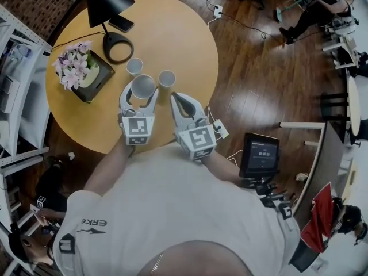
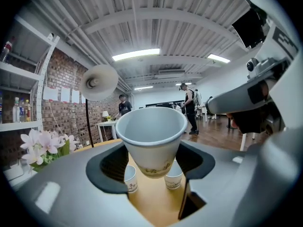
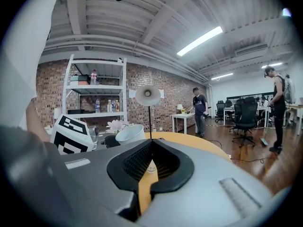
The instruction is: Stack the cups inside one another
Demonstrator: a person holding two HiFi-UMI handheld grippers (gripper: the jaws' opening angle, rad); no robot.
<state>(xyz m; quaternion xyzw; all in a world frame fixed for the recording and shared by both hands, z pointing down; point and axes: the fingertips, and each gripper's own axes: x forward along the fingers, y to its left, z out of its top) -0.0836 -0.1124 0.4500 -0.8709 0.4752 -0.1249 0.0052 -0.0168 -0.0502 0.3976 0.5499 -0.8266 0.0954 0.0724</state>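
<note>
Left gripper [image 1: 140, 94] clamps a white paper cup [image 2: 151, 136] above the counter [image 1: 172, 33]; right gripper [image 1: 179, 100] is closed and empty.

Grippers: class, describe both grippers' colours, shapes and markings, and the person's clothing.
The left gripper and right gripper: light grey curved shells, black ribbed pads inside the jaws, each backed by a cube with black-and-white square markers. The person wears a white T-shirt.

1. A left cup [image 2: 131, 178] and a right cup [image 2: 173, 179] are partly hidden behind the held cup [image 2: 152, 136].
2. Their print cannot be read.
3. Another cup [image 3: 151, 166] is glimpsed only below the right hand-held gripper's [image 3: 152, 141] meeting tips.
</note>
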